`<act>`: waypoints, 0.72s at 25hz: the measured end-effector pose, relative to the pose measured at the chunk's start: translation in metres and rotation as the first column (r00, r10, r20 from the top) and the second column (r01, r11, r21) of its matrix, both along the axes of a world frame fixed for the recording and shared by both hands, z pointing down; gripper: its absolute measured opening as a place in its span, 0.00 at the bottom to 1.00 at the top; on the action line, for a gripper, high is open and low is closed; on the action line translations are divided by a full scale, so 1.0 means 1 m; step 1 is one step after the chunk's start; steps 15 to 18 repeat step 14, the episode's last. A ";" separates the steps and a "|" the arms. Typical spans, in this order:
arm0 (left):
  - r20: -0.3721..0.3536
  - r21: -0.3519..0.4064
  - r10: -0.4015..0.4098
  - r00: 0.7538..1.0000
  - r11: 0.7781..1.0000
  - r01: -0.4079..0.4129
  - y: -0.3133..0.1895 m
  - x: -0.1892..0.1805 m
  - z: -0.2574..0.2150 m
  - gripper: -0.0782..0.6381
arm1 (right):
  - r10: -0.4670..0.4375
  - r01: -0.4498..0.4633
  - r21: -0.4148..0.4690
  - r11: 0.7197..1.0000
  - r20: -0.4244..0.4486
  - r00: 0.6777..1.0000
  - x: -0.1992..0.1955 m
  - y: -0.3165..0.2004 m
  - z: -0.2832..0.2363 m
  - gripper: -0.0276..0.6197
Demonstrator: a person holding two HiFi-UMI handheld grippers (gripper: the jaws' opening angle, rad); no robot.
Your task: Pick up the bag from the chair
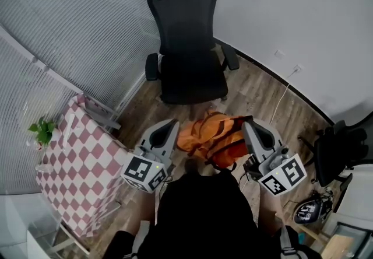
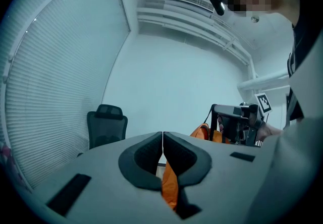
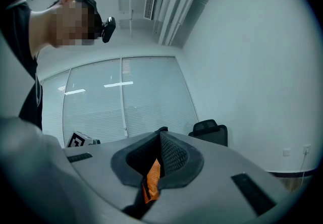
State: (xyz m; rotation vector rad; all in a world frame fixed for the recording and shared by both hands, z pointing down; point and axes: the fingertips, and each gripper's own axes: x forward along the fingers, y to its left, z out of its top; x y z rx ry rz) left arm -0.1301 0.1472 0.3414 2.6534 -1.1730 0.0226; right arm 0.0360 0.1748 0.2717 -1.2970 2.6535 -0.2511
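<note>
The orange bag (image 1: 210, 138) hangs in front of me, held up between both grippers, clear of the black office chair (image 1: 189, 48), whose seat is bare. My left gripper (image 1: 173, 126) is shut on the bag's left side. In the left gripper view, orange fabric (image 2: 169, 183) is pinched between the closed jaws, and the bag (image 2: 204, 131) and chair (image 2: 106, 124) show beyond. My right gripper (image 1: 247, 127) is shut on the bag's right side, with orange fabric (image 3: 151, 177) caught between its jaws. The chair (image 3: 209, 132) stands behind it.
A small table with a red-and-white checked cloth (image 1: 76, 158) stands at my left, with a green plant (image 1: 42, 129) beside it. A second dark chair (image 1: 344, 147) and some gear (image 1: 309, 211) sit at the right. A white cable (image 1: 281, 100) runs along the wood floor.
</note>
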 end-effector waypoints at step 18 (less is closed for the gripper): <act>-0.009 0.006 0.001 1.000 1.000 -0.001 -0.004 -0.008 -0.002 0.16 | -0.082 0.082 0.027 0.996 0.021 0.996 -0.018 0.009 -0.005 0.08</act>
